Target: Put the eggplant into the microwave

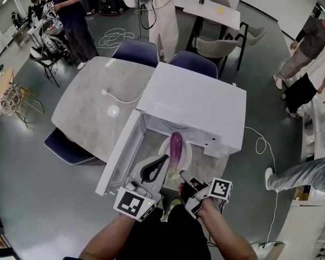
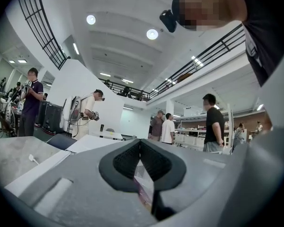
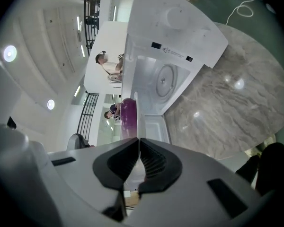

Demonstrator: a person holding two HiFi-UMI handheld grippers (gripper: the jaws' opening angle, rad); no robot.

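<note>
A purple eggplant (image 1: 176, 143) lies on a white plate (image 1: 186, 157) held at the mouth of the open white microwave (image 1: 203, 99). The microwave door (image 1: 118, 153) hangs open at the left. My left gripper (image 1: 163, 162) is shut on the plate's near left rim. In the left gripper view the jaws meet at the tips (image 2: 140, 143) with the white rim showing below them. My right gripper (image 1: 188, 187) is shut on the plate's near right rim (image 3: 137, 117). Past it the right gripper view shows the eggplant (image 3: 128, 115) and the microwave's turntable (image 3: 164, 80).
The microwave stands on a grey marble table (image 1: 89, 112) with a white cable (image 1: 119, 98) lying on it. Dark chairs (image 1: 136, 52) ring the table. Several people (image 1: 70, 20) stand around the room, and cables lie on the floor (image 1: 262, 145).
</note>
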